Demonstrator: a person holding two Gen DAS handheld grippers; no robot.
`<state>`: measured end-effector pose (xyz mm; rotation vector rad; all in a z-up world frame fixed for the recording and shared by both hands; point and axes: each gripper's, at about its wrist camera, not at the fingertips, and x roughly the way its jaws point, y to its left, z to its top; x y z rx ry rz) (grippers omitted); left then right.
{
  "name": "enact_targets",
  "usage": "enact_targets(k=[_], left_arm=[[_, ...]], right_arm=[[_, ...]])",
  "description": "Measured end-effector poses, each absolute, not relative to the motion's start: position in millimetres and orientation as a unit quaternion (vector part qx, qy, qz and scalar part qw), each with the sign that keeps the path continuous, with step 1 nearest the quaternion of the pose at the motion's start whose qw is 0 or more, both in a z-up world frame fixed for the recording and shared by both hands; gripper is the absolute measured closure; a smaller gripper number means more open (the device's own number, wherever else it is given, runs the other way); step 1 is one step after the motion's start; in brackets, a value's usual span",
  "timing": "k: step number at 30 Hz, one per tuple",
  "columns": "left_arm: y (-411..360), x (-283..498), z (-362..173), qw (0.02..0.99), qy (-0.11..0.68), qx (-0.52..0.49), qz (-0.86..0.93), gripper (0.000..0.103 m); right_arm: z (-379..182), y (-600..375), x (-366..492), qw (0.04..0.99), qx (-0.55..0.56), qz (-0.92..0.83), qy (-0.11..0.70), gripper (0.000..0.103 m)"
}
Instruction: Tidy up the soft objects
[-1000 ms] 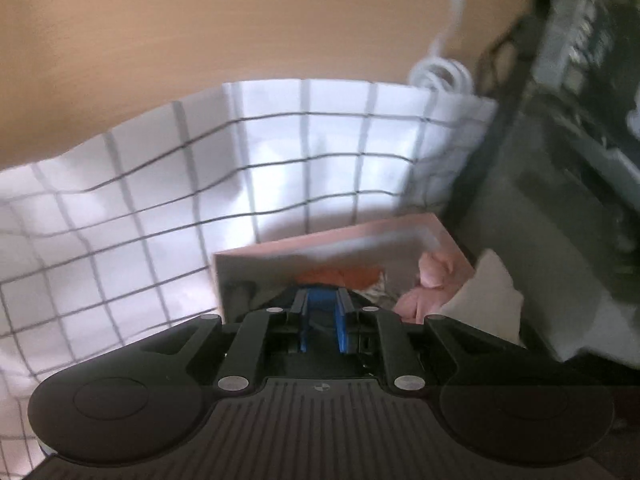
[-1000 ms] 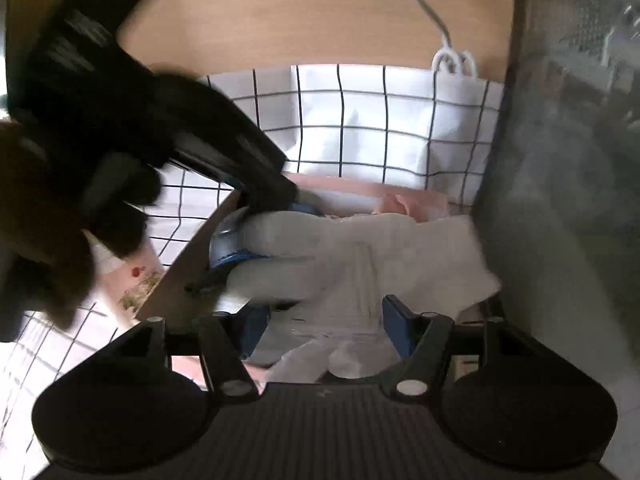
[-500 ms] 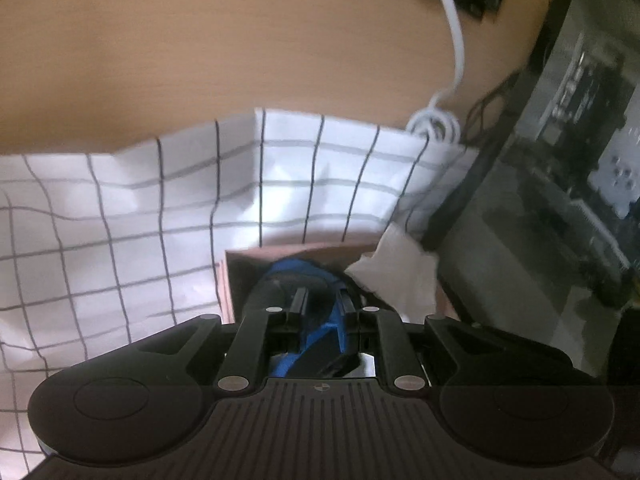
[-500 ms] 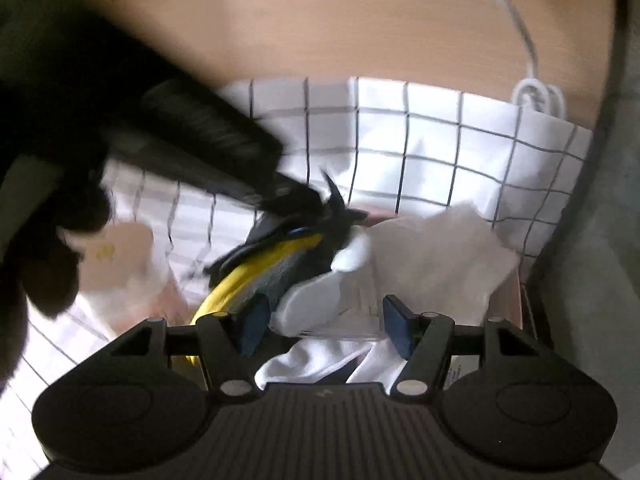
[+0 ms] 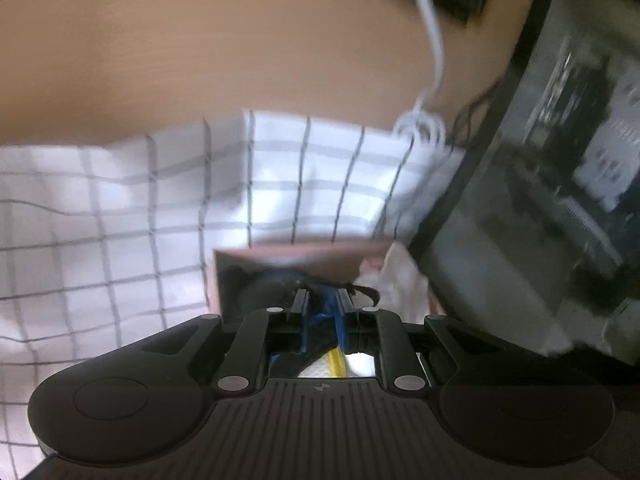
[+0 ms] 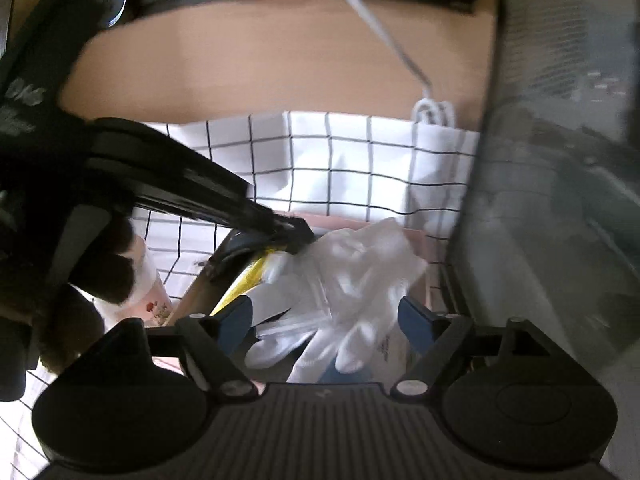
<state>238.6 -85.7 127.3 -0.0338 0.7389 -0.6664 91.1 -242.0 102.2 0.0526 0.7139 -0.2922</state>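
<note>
The left gripper, its black fingers drawn nearly together, is pinching a dark blue and black soft fabric item with a yellow band, seemingly to lift it from the left side of the shallow pink cardboard box so the soft things can be sorted; what the item is exactly cannot be told through the blur. The right gripper is hanging over the right half of the same box with its blue-padded fingers standing wide apart; its jaws have just been opening, and the pale, crinkly white gloves are lying loose between them, not pressed by either pad, which reads as a release into the box. The gloves look thin, limp and wrinkled, draping over the box's far right corner. The box is sitting on a white cloth with a thin dark grid, creased and rumpled, spread over the pale wooden bench. A white cable is trailing across the bench to the cloth's far edge, and a dark glass-sided case is standing along the right edge
</note>
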Motion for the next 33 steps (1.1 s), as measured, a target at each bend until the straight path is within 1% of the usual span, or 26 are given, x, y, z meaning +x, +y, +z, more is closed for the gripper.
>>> enact_targets(k=[3,7,9,12,15,17,19,21,22,23,24,29,33], left_arm=[[-56,211,141,0.897,0.31,-0.042,-0.312,0.087],[-12,162,146,0.922,0.267,-0.063,-0.273,0.087],[4,134,138,0.933,0.261,-0.068,-0.238,0.088],[19,86,111,0.938,0.279,-0.063,-0.196,0.087],[19,37,73,0.94,0.304,-0.045,-0.145,0.087],[16,11,51,0.934,0.333,-0.061,-0.114,0.087],[8,-5,37,0.931,0.345,-0.054,-0.102,0.087],[-1,-16,29,0.935,0.342,-0.038,-0.085,0.087],[-4,-20,26,0.936,0.339,-0.039,-0.081,0.087],[-7,-23,24,0.937,0.338,-0.039,-0.078,0.087],[-12,-24,21,0.938,0.336,-0.036,-0.072,0.087],[-30,-33,16,0.947,0.317,-0.011,-0.043,0.086],[-37,-37,13,0.95,0.312,-0.013,-0.021,0.086]], right_arm=[[110,-225,64,0.93,0.034,-0.151,0.333,0.015],[107,-205,32,0.93,0.031,-0.14,0.339,0.014],[101,-200,22,0.928,0.029,-0.125,0.349,0.014],[85,-196,3,0.921,0.04,-0.096,0.376,0.013],[61,-195,-9,0.911,0.029,-0.074,0.405,0.013],[45,-193,-16,0.901,0.011,-0.072,0.427,0.013],[34,-194,-24,0.899,0.003,-0.06,0.434,0.013],[25,-195,-27,0.895,0.009,-0.054,0.443,0.013],[21,-196,-27,0.893,0.012,-0.045,0.448,0.011],[19,-197,-28,0.897,0.013,-0.041,0.441,0.004],[16,-197,-28,0.897,0.008,-0.042,0.441,0.0],[14,-206,-29,0.908,0.006,-0.028,0.419,0.0],[12,-210,-29,0.914,-0.002,-0.003,0.406,0.0]])
